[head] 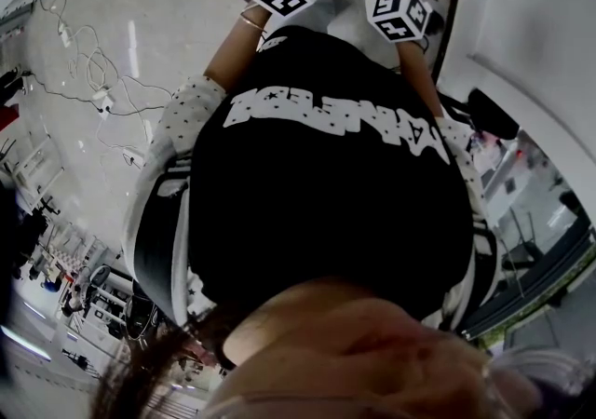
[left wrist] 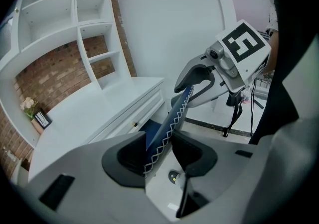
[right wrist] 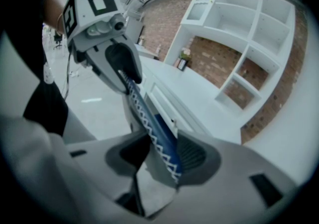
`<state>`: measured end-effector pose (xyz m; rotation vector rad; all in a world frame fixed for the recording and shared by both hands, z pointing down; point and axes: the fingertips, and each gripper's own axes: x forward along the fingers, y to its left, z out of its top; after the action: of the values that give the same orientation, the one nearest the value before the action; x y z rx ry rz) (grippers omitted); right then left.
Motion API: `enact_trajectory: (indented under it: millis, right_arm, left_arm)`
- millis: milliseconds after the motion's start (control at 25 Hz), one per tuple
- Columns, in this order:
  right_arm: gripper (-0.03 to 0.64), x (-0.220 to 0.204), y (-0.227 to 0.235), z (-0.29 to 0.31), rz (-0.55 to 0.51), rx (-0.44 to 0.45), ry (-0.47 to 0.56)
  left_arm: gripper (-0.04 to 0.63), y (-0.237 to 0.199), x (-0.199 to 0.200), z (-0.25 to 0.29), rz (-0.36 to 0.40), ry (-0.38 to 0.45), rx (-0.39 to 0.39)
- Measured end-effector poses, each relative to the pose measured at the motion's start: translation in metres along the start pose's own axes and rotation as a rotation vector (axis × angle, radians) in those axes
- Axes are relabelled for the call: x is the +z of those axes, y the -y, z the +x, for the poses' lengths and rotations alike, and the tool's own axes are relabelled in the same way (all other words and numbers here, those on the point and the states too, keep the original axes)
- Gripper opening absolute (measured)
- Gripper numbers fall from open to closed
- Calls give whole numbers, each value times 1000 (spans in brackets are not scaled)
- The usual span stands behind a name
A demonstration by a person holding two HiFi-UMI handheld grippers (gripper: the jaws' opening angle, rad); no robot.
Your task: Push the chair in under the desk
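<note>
Both tongs are clamped on the top rim of the chair [left wrist: 172,118], a blue padded back with white zigzag stitching. In the left gripper view my left tongs [left wrist: 159,154] hold that rim between their pads, and it runs on up to the other tool further along. In the right gripper view my right tongs [right wrist: 160,156] pinch the same rim. The chair stands close against the front of the white table [left wrist: 84,118], with blue showing just below the drawer [left wrist: 127,116]. How far under it reaches I can't quite tell. White shelves [left wrist: 92,29] rise behind the table.
</note>
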<state>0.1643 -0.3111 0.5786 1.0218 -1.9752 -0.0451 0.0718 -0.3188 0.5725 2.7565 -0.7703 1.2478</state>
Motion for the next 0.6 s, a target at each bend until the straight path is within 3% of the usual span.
enact_trajectory:
  millis: [600]
  right_arm:
    - [173, 2, 11, 8, -3, 10, -7]
  left_arm:
    - [195, -10, 5, 8, 1, 1, 8]
